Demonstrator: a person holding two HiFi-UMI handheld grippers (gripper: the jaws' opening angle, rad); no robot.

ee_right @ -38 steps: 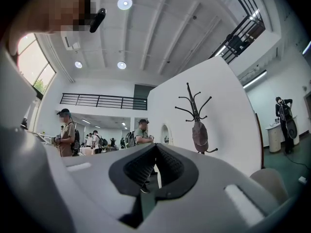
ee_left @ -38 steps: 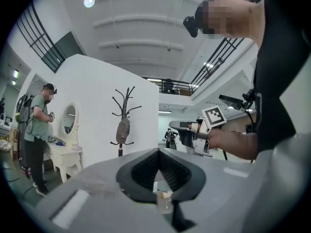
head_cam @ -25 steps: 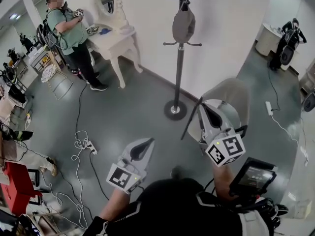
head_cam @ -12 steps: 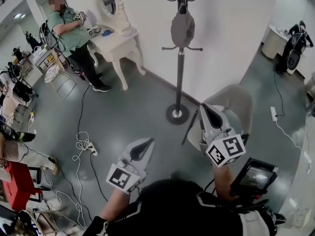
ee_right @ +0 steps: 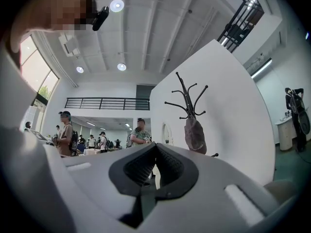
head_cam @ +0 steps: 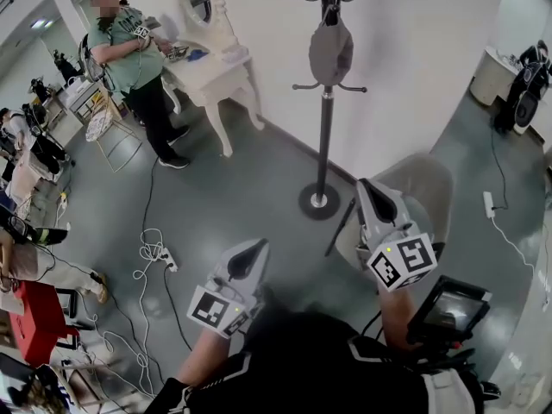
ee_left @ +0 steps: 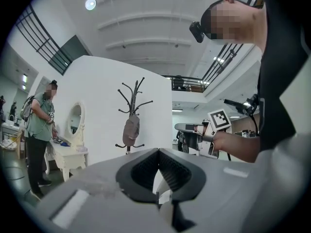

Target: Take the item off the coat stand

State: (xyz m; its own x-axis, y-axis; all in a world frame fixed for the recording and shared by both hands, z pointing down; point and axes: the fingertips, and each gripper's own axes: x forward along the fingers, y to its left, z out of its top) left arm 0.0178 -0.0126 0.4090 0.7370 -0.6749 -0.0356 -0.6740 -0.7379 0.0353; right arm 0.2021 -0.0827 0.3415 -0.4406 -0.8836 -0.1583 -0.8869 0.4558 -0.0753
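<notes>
My left hand-held gripper (head_cam: 257, 248) and my right hand-held gripper (head_cam: 364, 188) were both fully closed, jaws meeting with nothing between them. Both were near the coat stand (head_cam: 324, 128) but apart from it. The grey cap (head_cam: 331, 50) hung untouched high on the coat stand, just below its top hooks.

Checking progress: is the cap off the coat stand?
No, the grey cap hangs high on the coat stand.
</notes>
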